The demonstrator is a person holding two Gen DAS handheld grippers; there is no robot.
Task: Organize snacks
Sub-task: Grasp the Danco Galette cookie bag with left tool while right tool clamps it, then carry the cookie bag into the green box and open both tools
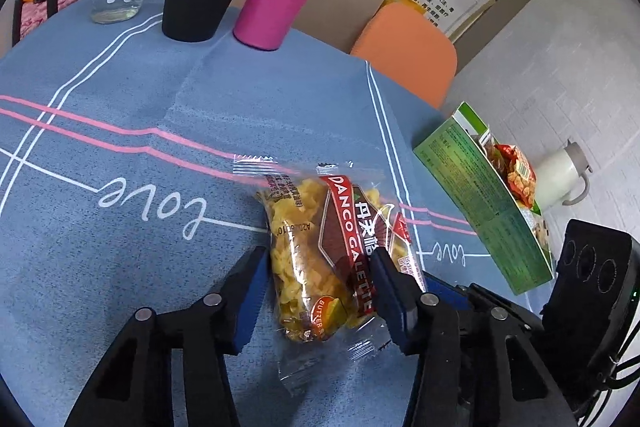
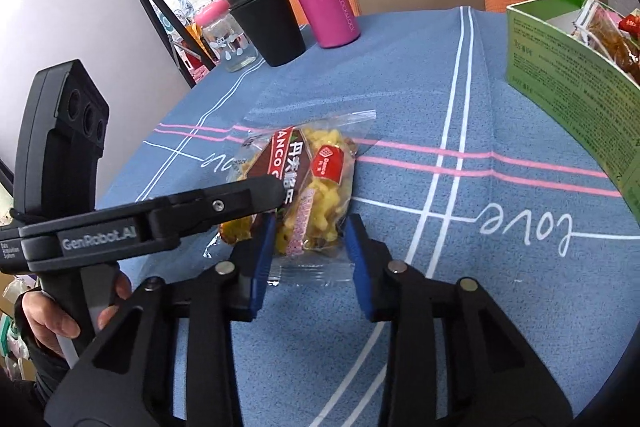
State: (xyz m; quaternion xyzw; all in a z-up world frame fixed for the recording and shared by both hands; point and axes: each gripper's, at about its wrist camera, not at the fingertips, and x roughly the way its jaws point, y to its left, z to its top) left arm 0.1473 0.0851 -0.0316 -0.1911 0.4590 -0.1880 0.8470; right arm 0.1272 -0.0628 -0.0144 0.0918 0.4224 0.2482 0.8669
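One snack packet [image 1: 320, 251] lies flat on the blue-clothed table [image 1: 120, 247], and both grippers are on it. In the left wrist view the left gripper [image 1: 320, 267] has its fingers apart on either side of the packet's near half, blue pads [image 1: 256, 295] close to the wrapper; whether they press it yet is hard to say. The packet's long axis runs roughly along the fingers, away from the camera, tilted a little. In the right wrist view the right gripper [image 2: 310, 227] also has its fingers apart, straddling the packet's near end [image 2: 304, 195], with a clear gap on the right-hand pad [image 2: 360, 259]. Nothing is clamped. Judgement: the left one is nearer to a grip, the packet sitting deeper between its fingers.

The green box [image 2: 568, 79], open-topped and already holding other snacks, stands to the right of both sets of fingers, well apart from the packet, likely the drop spot.

View differences: the right wrist view shows the left gripper's finger laid across the packet from the left side, and the hand [image 2: 52, 319] on its handle. The left wrist view shows only the right unit's body at the lower right edge, plus a white jug [image 1: 560, 175] beyond the box.
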